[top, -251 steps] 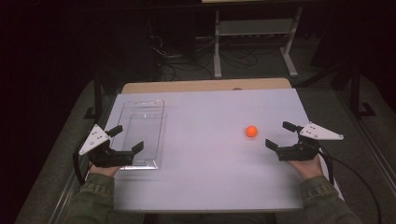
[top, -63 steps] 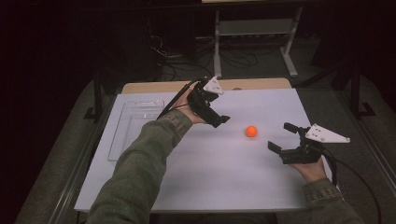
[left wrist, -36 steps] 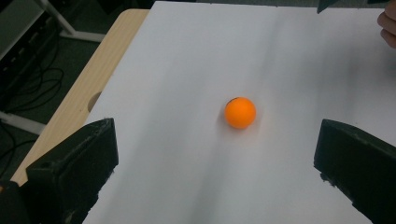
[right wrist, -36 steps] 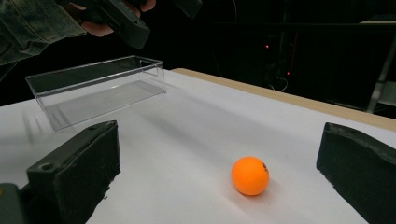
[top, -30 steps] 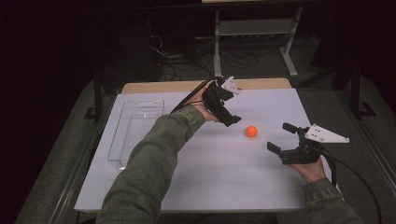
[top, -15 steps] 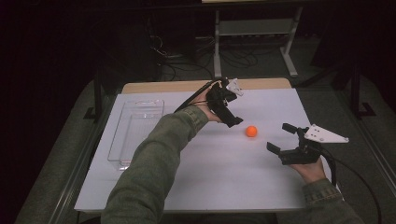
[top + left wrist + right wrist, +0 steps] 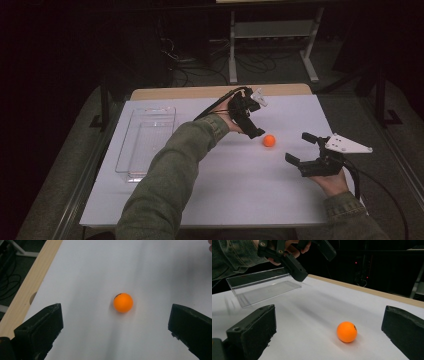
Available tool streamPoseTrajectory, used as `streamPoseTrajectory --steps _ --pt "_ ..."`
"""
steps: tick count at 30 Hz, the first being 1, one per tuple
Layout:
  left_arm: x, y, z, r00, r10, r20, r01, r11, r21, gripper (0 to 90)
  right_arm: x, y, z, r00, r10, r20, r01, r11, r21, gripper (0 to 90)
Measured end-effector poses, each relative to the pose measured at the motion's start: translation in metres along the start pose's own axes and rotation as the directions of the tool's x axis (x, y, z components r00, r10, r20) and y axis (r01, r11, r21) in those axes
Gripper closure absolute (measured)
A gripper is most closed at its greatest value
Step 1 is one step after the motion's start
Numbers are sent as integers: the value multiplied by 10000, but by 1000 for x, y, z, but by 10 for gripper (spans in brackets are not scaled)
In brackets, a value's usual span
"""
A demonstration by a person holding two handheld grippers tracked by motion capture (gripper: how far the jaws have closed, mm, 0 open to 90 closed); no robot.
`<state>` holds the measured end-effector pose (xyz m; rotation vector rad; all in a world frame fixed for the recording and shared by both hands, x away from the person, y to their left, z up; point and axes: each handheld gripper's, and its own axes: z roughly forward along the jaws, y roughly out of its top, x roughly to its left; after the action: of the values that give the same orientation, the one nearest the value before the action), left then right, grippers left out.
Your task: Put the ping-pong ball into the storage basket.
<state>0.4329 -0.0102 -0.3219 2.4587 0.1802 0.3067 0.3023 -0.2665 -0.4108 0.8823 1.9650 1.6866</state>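
At the left of the counter (image 7: pixel 165 200) lies a clear tray (image 7: pixel 146 142), untouched. The left gripper (image 7: pixel 248 120) hangs just beside the orange ball (image 7: pixel 269 141), jaws spread wide and holding nothing; this looks like the approach step of a pick. Next it likely must drop lower and centre the ball between the jaws before closing, gently, since a ball this round will roll away at a nudge. The right gripper (image 7: pixel 306 149) rests near the ball's other side, jaws open and empty too. The left gripper view shows the ball (image 7: pixel 123 302) framed between the jaws; the right gripper view shows that gripper (image 7: pixel 312 257) raised off the counter.
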Motion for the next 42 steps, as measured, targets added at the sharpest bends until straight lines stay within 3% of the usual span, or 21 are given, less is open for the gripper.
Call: streamPoseTrajectory --steps 19,42 --pt "5 -3 21 9994 34 354 -47 9994 357 0 1 -1 1 10000 -48 -60 49 9999 103 0" --pt "3 -3 56 9952 402 894 -479 9951 860 0 2 -2 2 9998 -106 -153 109 9998 195 0"
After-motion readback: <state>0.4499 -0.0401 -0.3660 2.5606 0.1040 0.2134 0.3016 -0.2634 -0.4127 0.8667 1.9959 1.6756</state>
